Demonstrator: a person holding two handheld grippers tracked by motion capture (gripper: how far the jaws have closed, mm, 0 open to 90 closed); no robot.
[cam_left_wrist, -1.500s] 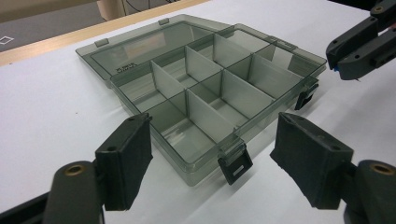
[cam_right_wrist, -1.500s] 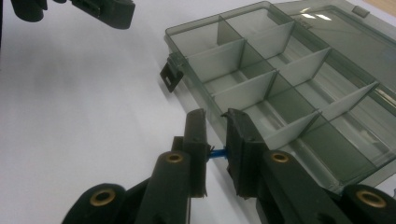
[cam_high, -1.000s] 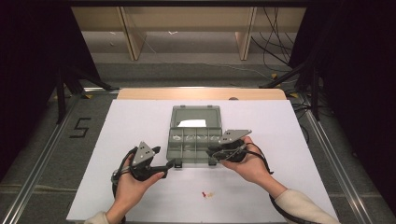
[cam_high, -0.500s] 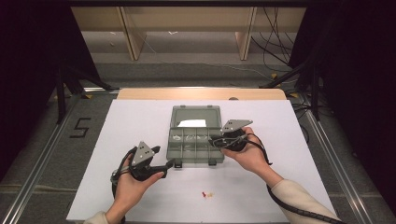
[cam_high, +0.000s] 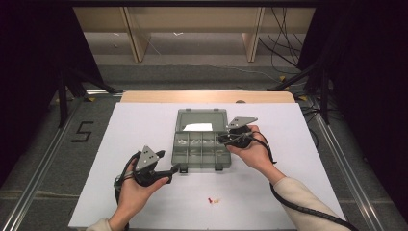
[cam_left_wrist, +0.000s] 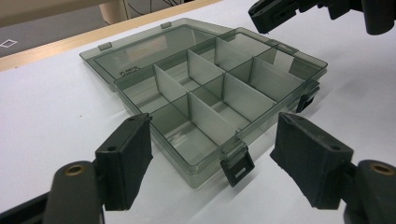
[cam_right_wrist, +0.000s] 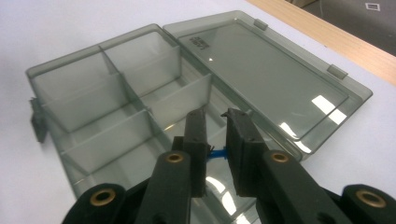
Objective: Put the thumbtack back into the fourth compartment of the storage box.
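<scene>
R gripper (cam_right_wrist: 215, 135) w/ jaws narrowed on a small blue piece (cam_right_wrist: 217, 153) over the open organizer box (cam_right_wrist: 140, 112), apparently mid-drop (guess: sorting bits), next needs release into the compartment below; L gripper (cam_left_wrist: 212, 158) jaws wide, box's latch corner between them.

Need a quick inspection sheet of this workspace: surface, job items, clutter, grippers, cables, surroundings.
Surface: white table top, wooden strip along the far edge.
Job's things: grey see-through organiser box lying open, lid flat behind it, dividers in, compartments look empty; a small blue piece sits between the right gripper's fingers.
Clutter: small red and yellow bits on the near side of the table.
Grippers: left gripper open, at the box's near corner; right gripper closed on the blue piece, over the box.
Cables: one trails from each gripper; more lie on the floor far right.
Surroundings: wooden frame legs behind, "5" marked on the floor left.
</scene>
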